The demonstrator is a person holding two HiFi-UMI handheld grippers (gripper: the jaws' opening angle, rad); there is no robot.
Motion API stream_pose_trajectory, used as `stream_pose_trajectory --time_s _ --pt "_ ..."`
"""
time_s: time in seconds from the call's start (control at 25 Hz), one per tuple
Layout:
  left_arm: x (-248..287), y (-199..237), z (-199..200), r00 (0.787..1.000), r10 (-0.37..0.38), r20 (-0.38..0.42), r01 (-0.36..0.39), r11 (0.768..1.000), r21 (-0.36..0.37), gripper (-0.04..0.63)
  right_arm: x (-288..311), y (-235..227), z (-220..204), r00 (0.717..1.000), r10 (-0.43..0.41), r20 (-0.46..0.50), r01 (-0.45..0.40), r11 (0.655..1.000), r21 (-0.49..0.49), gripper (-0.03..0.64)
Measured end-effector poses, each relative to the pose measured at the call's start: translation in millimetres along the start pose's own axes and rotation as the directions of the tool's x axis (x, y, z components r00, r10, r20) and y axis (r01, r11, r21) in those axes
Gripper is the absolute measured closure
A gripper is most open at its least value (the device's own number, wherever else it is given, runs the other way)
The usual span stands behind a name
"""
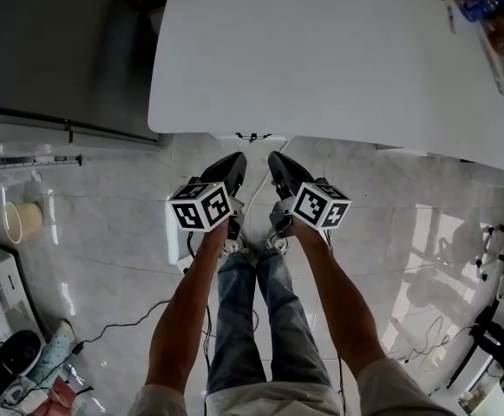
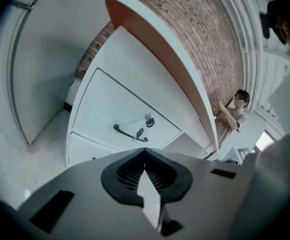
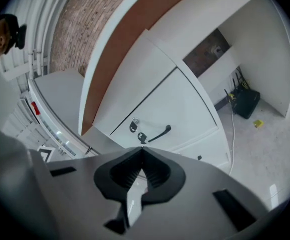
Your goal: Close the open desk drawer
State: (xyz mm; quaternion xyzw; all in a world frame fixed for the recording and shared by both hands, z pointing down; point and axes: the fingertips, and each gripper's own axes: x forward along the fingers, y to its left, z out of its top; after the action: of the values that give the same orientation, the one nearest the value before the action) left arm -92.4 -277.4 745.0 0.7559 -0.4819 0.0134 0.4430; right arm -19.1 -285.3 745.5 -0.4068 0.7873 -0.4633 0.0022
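A white desk top (image 1: 321,50) fills the upper head view. Under it is a white drawer unit. Its upper drawer front (image 2: 120,109) carries a black handle (image 2: 127,133) and a lock with a key (image 2: 149,119). That front looks flush with the unit, also in the right gripper view, where the drawer front (image 3: 174,109) and handle (image 3: 158,133) show. My left gripper (image 1: 238,159) and right gripper (image 1: 273,157) hang side by side just short of the desk's front edge. Both are shut with nothing between the jaws, and both are apart from the drawer.
The floor is glossy marble tile. A paper cup (image 1: 22,221) and clutter lie at the left, stands and cables (image 1: 494,319) at the right. A black box with wires (image 3: 245,103) sits under the desk. A person (image 2: 232,116) is beyond the desk.
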Motion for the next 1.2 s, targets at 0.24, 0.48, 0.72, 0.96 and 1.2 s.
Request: stream_pose_trajectory --time_s 0.24,0.48,0.72,0.96,1.2 --pt "-24.0 -29.0 23.3 0.996 0.087 0.027 -0.091 0.962 0.256 0.583 -28.2 28.2 23.5 0.990 -0.144 0.006 0.134 0.901 -0.414 0.600" --pt "-52.5 -83.6 61.1 0.984 0.146 0.104 -0.179 0.832 0.526 0.583 -67.0 83.9 69.1 0.987 -0.144 0.073 0.159 0.791 -0.591 0.600" --pt "-76.5 -140.6 102.7 0.982 0.091 0.165 -0.167 0.824 0.542 0.583 -101.3 125.2 111.0 0.984 -0.110 0.137 0.172 0.763 -0.623 0.600" --pt "-125.1 -201.4 125.6 0.972 0.059 0.229 -0.182 0.806 0.564 0.583 -155.4 178.8 137.6 0.979 -0.067 0.194 0.181 0.723 -0.666 0.600" --pt "-168.9 -265.4 154.0 0.952 0.015 0.307 -0.205 0.775 0.598 0.583 -205.9 229.3 173.4 0.970 -0.004 0.243 0.177 0.697 -0.695 0.600"
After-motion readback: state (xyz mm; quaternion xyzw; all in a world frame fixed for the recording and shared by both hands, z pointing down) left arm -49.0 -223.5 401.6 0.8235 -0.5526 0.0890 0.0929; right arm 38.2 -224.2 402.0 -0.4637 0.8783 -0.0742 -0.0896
